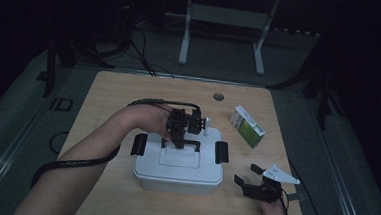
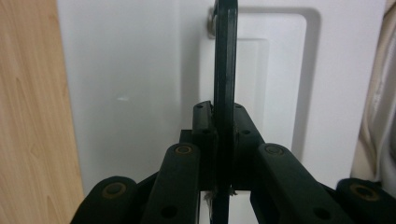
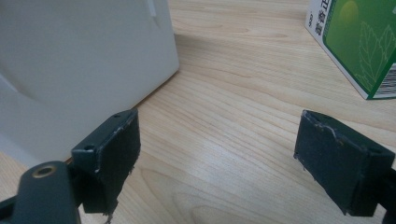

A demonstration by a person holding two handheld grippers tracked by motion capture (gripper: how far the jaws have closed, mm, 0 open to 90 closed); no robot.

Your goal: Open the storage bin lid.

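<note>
my left gripper (image 2: 223,140) clamped on the dark handle (image 2: 225,60) atop the white box (image 1: 177,162), mid-table | right gripper (image 1: 255,179) hanging open beside the box, near the green carton (image 1: 247,126) | tip: I'd lift the handle straight up, slow, no twisting

Both forearms bare, no sleeves; left gripper (image 1: 179,132) all black links with brass-coloured pivot pins, black ribbed cable trailing; right gripper (image 1: 255,181) black, grey three-cornered plate on top.
</note>
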